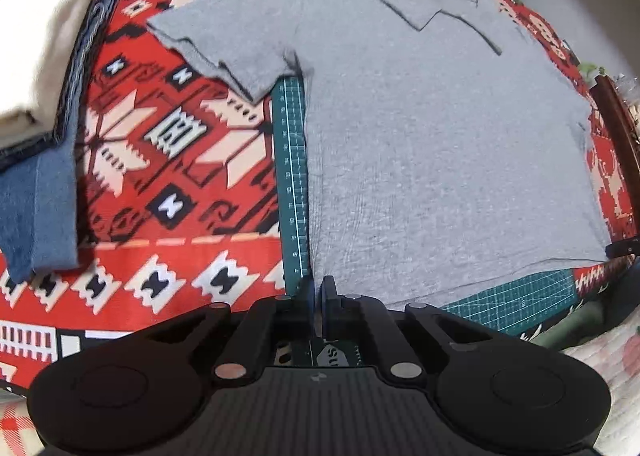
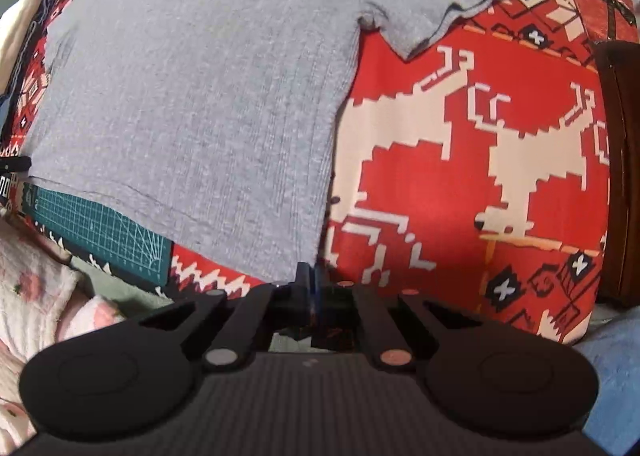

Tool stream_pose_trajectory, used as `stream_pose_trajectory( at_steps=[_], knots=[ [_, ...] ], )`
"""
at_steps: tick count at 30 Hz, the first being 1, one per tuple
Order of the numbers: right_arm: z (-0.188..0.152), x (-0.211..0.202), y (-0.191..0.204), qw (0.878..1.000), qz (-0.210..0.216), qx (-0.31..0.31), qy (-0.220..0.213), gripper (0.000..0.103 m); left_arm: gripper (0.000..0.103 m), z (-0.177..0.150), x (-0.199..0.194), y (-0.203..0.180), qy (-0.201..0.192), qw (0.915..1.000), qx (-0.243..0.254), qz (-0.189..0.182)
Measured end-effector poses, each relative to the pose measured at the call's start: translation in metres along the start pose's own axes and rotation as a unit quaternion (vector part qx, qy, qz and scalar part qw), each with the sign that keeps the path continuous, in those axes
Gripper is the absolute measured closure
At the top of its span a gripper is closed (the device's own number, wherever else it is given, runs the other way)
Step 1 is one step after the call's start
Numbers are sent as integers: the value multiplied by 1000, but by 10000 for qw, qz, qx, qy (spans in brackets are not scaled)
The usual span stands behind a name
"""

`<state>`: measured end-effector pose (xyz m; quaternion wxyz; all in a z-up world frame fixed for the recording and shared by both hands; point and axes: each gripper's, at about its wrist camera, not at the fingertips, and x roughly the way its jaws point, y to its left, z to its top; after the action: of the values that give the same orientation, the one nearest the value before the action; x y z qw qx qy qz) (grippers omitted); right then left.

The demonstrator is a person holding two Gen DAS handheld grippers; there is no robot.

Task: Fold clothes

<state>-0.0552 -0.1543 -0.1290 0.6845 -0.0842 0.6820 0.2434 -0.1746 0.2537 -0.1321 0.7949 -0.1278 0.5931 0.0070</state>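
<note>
Flat, face-down grey T-shirt (image 1: 432, 143); left gripper (image 1: 318, 288) and right gripper (image 2: 310, 276) pinch its hem corners.

The grey ribbed-knit cloth T-shirt (image 1: 420, 143) looks matt and soft; the red patterned woven blanket (image 2: 500, 115) looks coarse; upper left, rough blue folded denim (image 1: 36, 207).

Red patterned cloth (image 1: 168, 159) covering the table. Green cutting mat (image 1: 294, 175) lying on the cloth, grid lines showing. Dark wooden chair (image 2: 620, 159) just past the cloth's right edge. Floral pink-and-white fabric (image 2: 36, 288) beyond the cloth's near left corner.
</note>
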Motion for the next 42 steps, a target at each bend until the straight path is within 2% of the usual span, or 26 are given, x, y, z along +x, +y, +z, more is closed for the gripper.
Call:
stream_pose_trajectory(
  at_steps=[7, 10, 12, 15, 20, 22, 25, 29, 33, 38, 40, 42],
  knots=[
    [4, -7, -3, 10000, 4, -11, -5, 101, 99, 1, -1, -2, 17, 9999, 113, 46],
    [3, -4, -3, 10000, -78, -13, 29, 101, 97, 1, 1, -1, 27, 9999, 127, 83],
    [2, -4, -3, 9998, -195, -48, 67, 100, 89, 1, 0, -4, 13, 9997, 205, 159],
    [0, -11, -8, 9996, -266, -71, 4, 94, 87, -1, -2, -4, 3, 9994, 274, 222],
    [1, -28, -6, 9976, -547, -374, -176, 90, 88, -2, -17, -9, -282, 9950, 696, 652],
    [3, -36, -1, 9964, -599, -522, -305, 83, 88, -4, -28, -15, -544, 9911, 954, 755],
    [9, -50, 12, 9916, -785, -878, -540, 80, 77, -5, -46, -28, -1011, 9832, 1355, 687],
    [15, -46, 52, 9832, -936, -1363, -774, 80, 75, -5, -58, -49, -1414, 9725, 1789, 468],
    [19, -36, 92, 9761, -856, -1779, -909, 80, 75, -3, -55, -67, -1461, 9725, 1813, 6],
    [31, -33, 130, 9797, -271, -1744, -954, 80, 75, -4, -39, -90, -1474, 9717, 1794, -425],
    [30, -22, 147, 9734, -246, -2102, -876, 80, 75, -7, -28, -98, -1368, 9705, 1928, -465],
    [29, -12, 165, 9658, -220, -2457, -798, 80, 80, -10, -17, -102, -1259, 9692, 2050, -517]
  ],
)
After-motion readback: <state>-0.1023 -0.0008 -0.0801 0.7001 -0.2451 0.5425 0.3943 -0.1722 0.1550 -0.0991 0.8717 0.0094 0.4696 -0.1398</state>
